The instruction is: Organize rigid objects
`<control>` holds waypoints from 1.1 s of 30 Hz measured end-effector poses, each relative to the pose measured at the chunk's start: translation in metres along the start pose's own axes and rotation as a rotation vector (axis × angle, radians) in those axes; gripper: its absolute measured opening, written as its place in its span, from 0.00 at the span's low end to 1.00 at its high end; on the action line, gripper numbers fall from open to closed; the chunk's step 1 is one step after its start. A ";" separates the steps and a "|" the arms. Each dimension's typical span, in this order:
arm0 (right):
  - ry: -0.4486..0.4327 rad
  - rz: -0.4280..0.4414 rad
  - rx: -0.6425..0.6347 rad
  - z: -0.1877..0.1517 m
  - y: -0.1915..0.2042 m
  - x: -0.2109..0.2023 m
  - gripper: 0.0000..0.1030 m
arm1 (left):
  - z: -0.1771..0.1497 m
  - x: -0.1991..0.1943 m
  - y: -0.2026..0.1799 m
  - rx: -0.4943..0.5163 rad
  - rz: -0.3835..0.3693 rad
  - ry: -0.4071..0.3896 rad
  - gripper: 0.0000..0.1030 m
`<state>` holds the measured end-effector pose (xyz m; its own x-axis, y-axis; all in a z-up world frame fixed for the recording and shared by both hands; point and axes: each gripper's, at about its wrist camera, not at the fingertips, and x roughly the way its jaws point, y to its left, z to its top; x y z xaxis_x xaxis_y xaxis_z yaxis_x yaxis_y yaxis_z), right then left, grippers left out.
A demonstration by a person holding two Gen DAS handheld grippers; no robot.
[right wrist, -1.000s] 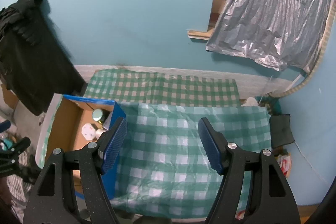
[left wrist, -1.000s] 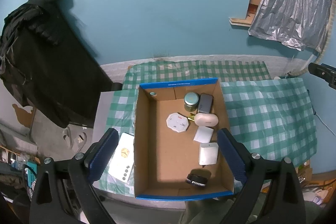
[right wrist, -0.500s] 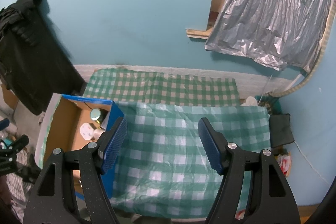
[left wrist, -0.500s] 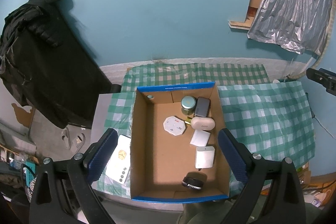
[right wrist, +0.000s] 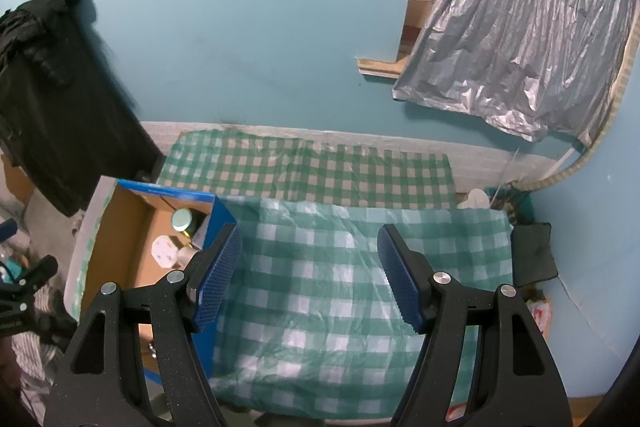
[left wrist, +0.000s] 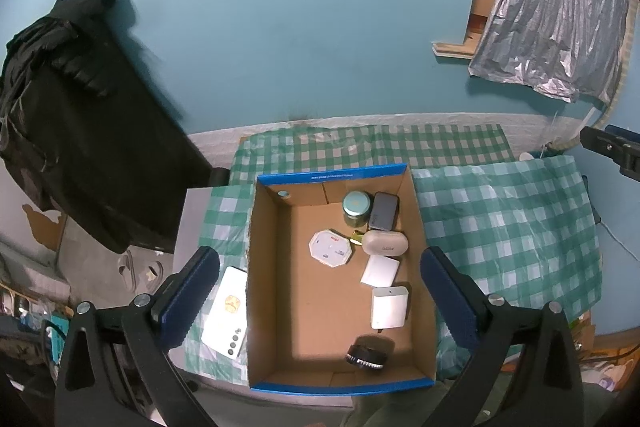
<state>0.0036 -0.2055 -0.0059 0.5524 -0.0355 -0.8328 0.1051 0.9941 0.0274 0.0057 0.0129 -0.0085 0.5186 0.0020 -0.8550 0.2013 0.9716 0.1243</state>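
My left gripper hangs above the cardboard box, jaws just spread to their widest and holding nothing; a white card lies outside the box's left wall, while a jar, octagonal white piece and black disc lie inside. My right gripper stands partly open, empty, over the checked cloth.
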 end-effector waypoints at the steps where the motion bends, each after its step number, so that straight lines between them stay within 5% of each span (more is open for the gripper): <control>1: 0.000 0.000 0.001 0.000 0.000 0.000 0.68 | 0.000 0.000 -0.001 0.000 -0.001 -0.001 0.98; 33: 0.022 0.007 -0.001 0.000 0.003 0.010 0.68 | 0.001 0.002 -0.003 0.018 0.006 -0.007 0.98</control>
<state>0.0096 -0.2024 -0.0138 0.5345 -0.0263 -0.8448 0.1004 0.9944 0.0326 0.0065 0.0096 -0.0100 0.5257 0.0065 -0.8506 0.2128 0.9672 0.1389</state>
